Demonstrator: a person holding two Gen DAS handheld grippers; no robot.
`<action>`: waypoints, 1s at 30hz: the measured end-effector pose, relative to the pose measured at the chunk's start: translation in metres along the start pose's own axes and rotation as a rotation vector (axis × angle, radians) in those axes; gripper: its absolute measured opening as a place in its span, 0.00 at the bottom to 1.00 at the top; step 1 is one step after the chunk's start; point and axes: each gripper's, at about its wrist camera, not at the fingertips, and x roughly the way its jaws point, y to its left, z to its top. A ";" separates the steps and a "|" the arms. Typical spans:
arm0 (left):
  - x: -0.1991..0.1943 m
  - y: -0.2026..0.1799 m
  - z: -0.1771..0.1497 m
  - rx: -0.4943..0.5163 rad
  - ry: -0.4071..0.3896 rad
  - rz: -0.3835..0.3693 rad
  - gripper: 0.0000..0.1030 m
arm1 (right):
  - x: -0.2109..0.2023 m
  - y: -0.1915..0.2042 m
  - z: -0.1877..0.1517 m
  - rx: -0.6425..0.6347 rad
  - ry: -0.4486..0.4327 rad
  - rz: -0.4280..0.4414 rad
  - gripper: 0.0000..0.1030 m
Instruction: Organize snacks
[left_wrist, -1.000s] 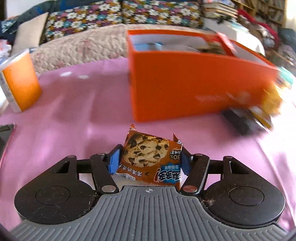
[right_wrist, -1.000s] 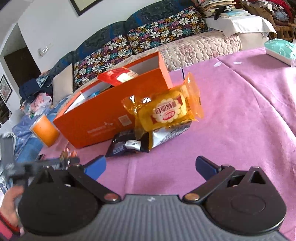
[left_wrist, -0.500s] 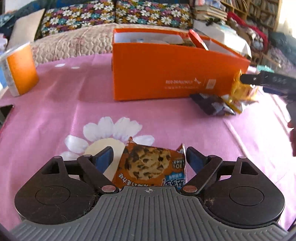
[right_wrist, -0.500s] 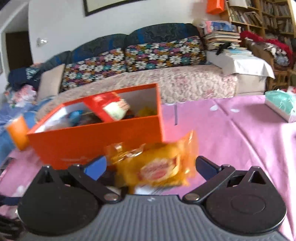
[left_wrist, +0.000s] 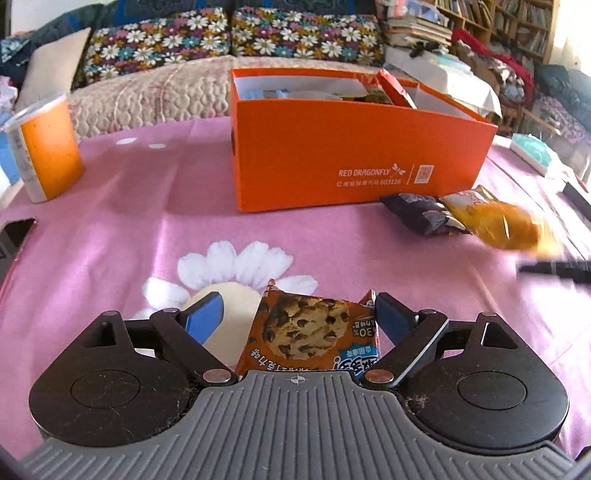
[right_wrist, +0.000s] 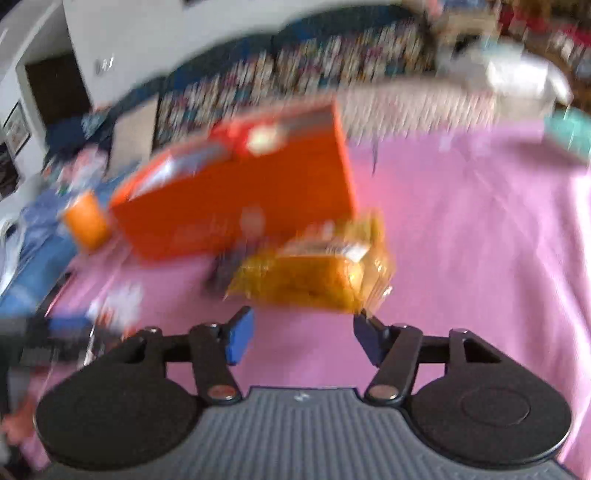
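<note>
I am working two grippers over a table (left_wrist: 122, 221) draped in pink cloth, sorting loose snack packets toward the orange shoebox (left_wrist: 354, 162) that is already holding several packets. My left gripper (left_wrist: 297, 314) is opening its jaws: the chocolate-chip cookie packet (left_wrist: 310, 336) is lying between them, the right pad seems to be touching its edge while the left pad is standing clear, so I judge it released onto the table and no longer gripped. It is resting well short of the box, perhaps set down for a better hold.

My right gripper (right_wrist: 303, 334) is closing its jaws around the yellow snack packet (right_wrist: 317, 280), but that view is badly smeared; the packet appears just past the fingertips rather than squeezed between the pads, so I am treating it as not yet gripped. It is sitting just beside the box's near wall, next to a dark packet (left_wrist: 417, 216). An orange cup (left_wrist: 44, 147) is standing apart at the table's left edge.

I am expecting the thin wrapper to slip or crumple under closing jaws.
</note>
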 end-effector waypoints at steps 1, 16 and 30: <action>0.000 0.000 0.000 0.002 -0.003 0.005 0.70 | -0.004 -0.002 -0.007 0.007 0.013 0.011 0.75; -0.002 -0.001 0.002 0.002 -0.021 0.034 0.74 | 0.021 -0.008 0.019 0.004 -0.107 0.010 0.99; -0.002 0.004 -0.002 0.012 0.005 0.027 0.81 | 0.011 0.012 -0.010 0.012 -0.035 0.024 0.99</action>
